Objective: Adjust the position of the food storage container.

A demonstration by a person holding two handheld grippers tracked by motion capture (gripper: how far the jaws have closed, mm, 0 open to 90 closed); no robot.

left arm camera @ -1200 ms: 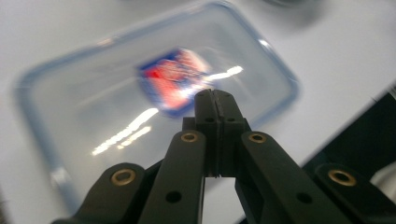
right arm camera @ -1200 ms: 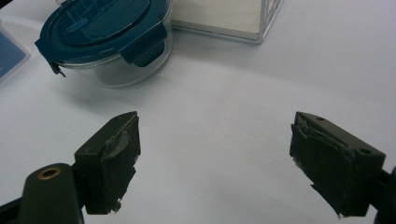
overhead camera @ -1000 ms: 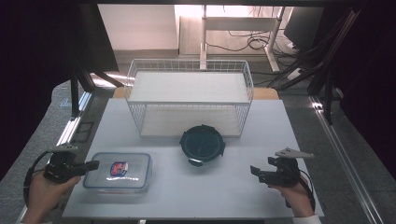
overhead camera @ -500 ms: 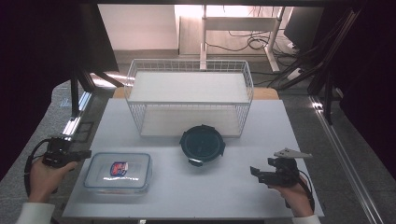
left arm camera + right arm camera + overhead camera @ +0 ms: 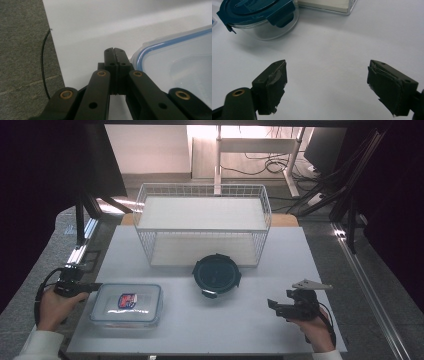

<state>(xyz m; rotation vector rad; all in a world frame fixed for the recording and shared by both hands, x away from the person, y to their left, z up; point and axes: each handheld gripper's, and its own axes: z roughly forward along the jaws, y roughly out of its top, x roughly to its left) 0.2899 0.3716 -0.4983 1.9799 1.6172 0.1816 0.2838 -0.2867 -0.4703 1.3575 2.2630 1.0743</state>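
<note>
A clear rectangular container [image 5: 127, 304] with a blue-sealed lid and a red-and-blue label lies at the table's front left. Its rounded corner [image 5: 160, 47] sits just right of my left gripper [image 5: 113, 50], whose jaws are shut with nothing between them. From above, that left gripper [image 5: 95, 286] points right at the container's left edge. A round glass container with a dark teal lid [image 5: 216, 275] stands mid-table, also seen as a teal-lidded bowl [image 5: 259, 15]. My right gripper [image 5: 327, 85] stands open over bare table, at the front right [image 5: 272, 306].
A white wire basket [image 5: 202, 222] stands at the back of the white table [image 5: 200, 330]. The table's left edge [image 5: 53, 50] meets grey floor beside my left gripper. A black cable [image 5: 43, 65] trails over that floor.
My left hand moved left and away from me along the table's left edge, its gripper now pointing at the rectangular container's left side. The right hand kept still.
</note>
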